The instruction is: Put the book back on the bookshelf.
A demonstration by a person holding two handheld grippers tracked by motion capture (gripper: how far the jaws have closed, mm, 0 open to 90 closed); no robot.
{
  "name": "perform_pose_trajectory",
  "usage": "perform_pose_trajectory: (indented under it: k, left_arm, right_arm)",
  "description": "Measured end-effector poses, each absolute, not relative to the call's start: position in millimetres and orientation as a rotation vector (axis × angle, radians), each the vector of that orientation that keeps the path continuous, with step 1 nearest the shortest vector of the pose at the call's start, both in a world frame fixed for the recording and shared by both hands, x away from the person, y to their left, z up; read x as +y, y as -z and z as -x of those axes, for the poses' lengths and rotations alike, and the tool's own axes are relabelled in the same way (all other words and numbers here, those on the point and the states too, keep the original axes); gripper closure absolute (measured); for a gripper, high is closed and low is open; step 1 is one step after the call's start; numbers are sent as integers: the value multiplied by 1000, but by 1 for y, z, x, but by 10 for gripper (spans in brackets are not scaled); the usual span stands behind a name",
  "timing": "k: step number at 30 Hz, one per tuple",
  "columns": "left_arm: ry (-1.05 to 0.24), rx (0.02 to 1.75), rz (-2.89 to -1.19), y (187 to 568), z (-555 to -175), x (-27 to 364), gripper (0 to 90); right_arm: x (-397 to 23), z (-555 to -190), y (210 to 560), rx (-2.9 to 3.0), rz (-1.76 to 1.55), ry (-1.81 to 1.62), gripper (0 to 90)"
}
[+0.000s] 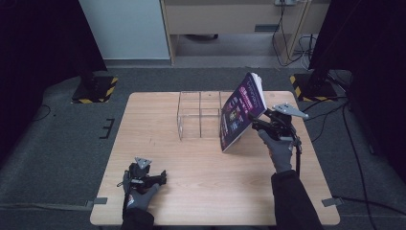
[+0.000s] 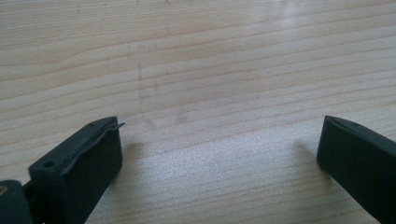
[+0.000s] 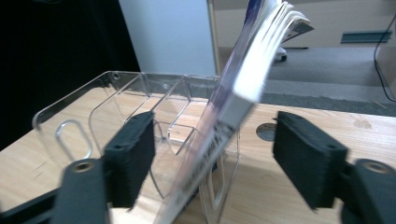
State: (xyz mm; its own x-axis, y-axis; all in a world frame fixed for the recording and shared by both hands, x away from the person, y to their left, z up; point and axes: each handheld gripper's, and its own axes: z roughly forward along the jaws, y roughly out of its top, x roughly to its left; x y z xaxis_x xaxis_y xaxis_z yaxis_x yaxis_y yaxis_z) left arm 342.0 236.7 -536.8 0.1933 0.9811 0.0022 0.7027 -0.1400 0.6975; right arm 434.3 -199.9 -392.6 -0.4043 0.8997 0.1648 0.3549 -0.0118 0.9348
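1. Light wood tabletop [image 1: 191,191], grain running across, standing on dark grey carpet.
2. Clear acrylic organizer [image 1: 198,115] with compartments sits toward the far side, about mid-width.
3. Purple book [image 1: 241,112] has its bottom edge on the wood, tilted, leaning against the organizer's right end.
4. Left tongs [image 1: 160,176] rest near the front-left edge.

A thick purple-covered paperback book [image 1: 242,111] stands tilted on its lower edge on the wooden table [image 1: 191,163], leaning against the right end of a clear acrylic divided organiser [image 1: 198,115], pages fanning slightly at the top.
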Motion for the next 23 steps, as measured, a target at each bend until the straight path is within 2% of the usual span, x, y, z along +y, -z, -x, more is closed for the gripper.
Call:
perform_pose_trajectory:
  k: [6, 11, 23]
  left_arm:
    - [-639, 1568, -1912, 537, -342, 237, 0]
    - [-639, 1568, -1913, 537, -342, 237, 0]
    - [-639, 1567, -1911, 537, -342, 237, 0]
  right_arm:
    - [-217, -411, 399, 1818, -1251, -1421, 170]
    - [-232, -394, 415, 1865, -1234, -1376, 156]
    - [-262, -376, 479, 1961, -1358, -1231, 140]
